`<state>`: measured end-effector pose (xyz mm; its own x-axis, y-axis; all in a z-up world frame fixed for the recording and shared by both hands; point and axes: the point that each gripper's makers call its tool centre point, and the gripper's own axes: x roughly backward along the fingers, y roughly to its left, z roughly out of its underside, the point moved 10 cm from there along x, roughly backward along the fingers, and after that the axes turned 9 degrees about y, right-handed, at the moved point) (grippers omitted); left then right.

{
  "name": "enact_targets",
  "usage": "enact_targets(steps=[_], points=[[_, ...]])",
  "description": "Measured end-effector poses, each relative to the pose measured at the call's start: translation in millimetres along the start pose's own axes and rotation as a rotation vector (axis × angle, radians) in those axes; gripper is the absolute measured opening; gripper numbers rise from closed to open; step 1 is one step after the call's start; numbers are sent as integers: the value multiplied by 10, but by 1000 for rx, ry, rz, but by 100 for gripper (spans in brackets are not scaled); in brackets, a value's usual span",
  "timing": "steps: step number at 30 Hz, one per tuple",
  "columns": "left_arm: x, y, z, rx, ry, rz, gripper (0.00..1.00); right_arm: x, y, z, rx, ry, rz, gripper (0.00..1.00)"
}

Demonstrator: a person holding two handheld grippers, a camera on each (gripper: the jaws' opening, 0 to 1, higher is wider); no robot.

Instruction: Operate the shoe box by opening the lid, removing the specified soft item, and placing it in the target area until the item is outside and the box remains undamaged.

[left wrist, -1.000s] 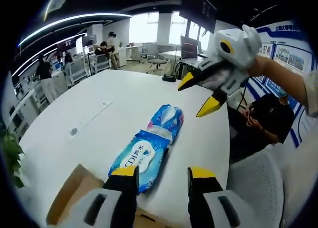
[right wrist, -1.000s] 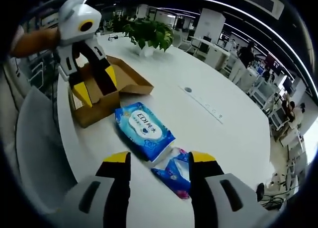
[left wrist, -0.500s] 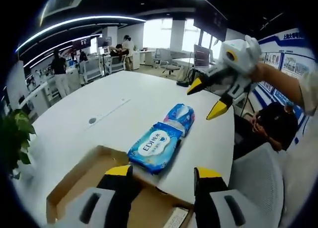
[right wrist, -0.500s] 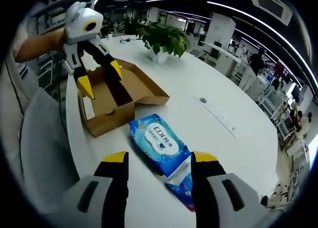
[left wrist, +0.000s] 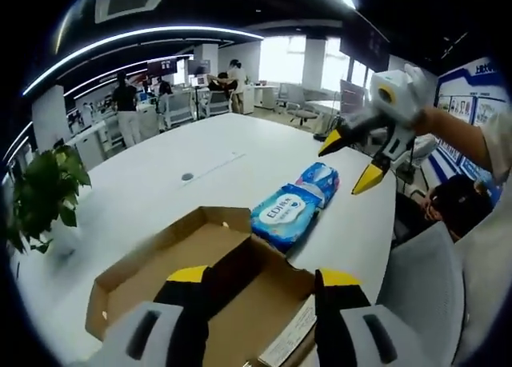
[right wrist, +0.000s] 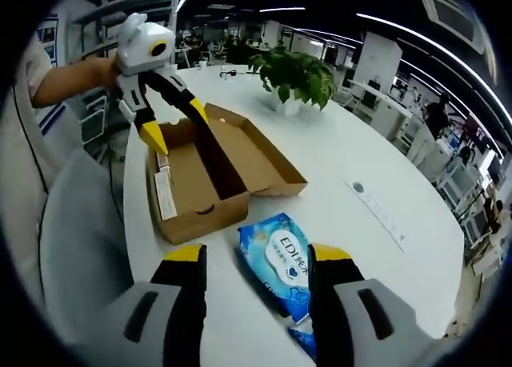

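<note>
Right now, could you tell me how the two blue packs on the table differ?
The wipes pack is larger, light blue with white lettering; the small pack is darker, patterned and crumpled. The wipes pack lies nearer the open shoe box, the small pack beyond it. Both lie on the white table, outside the box.

Big white counter in an open office, with a potted plant sitting on it, a grey chair beside it, and people standing by the desks well behind.
</note>
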<state>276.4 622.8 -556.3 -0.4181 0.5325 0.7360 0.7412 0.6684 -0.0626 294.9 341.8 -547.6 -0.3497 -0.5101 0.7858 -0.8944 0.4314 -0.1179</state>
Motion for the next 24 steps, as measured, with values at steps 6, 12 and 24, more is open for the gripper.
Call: enact_targets(steps=[6, 12, 24], points=[[153, 113, 201, 43, -4, -35, 55, -145, 78, -129, 30, -15, -55, 49], [278, 230, 388, 79, -3, -74, 55, -325, 173, -252, 66, -17, -121, 49], [537, 314, 712, 80, -15, -110, 62, -668, 380, -414, 151, 9, -238, 49]])
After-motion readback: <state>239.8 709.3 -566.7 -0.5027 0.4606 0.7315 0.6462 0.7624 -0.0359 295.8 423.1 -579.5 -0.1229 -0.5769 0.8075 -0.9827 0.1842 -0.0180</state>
